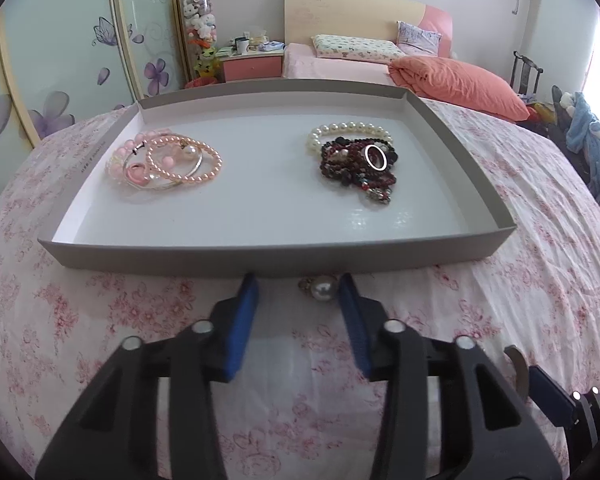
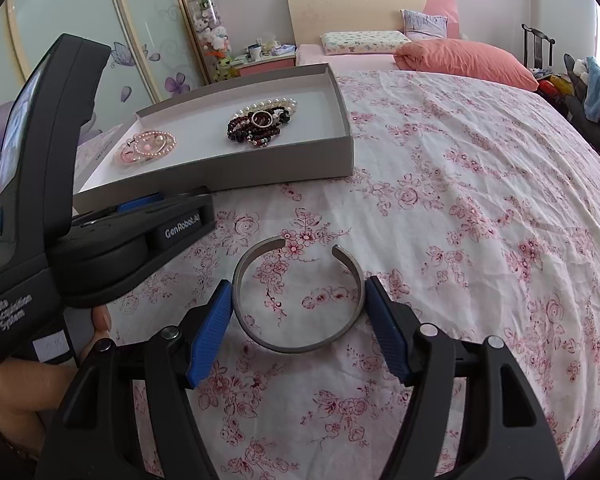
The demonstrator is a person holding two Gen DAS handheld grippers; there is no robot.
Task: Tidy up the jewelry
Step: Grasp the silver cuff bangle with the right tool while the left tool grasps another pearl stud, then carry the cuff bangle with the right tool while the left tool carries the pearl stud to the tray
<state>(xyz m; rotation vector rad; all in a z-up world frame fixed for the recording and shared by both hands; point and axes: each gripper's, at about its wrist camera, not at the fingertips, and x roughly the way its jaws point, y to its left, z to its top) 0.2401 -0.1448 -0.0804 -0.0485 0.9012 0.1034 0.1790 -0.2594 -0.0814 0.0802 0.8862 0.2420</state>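
A shallow grey box [image 1: 260,256] lies on the floral bedspread. Inside it, pink bead bracelets [image 1: 164,160] lie at the left. A white pearl bracelet [image 1: 350,130], dark red beads [image 1: 356,172] and a silver ring [image 1: 376,157] lie at the right. My left gripper [image 1: 298,290] is open, with a pearl earring [image 1: 322,288] on the bedspread between its fingertips, just before the box's near wall. My right gripper [image 2: 298,300] is open around a silver cuff bangle [image 2: 296,344] lying flat; the blue pads sit at its sides. The box [image 2: 260,164] also shows in the right wrist view.
The left gripper's body [image 2: 100,240] and the hand holding it fill the left of the right wrist view. Pillows [image 1: 356,48] and an orange duvet [image 1: 460,80] lie at the bed's head. A nightstand [image 1: 252,60] and wardrobe doors stand beyond.
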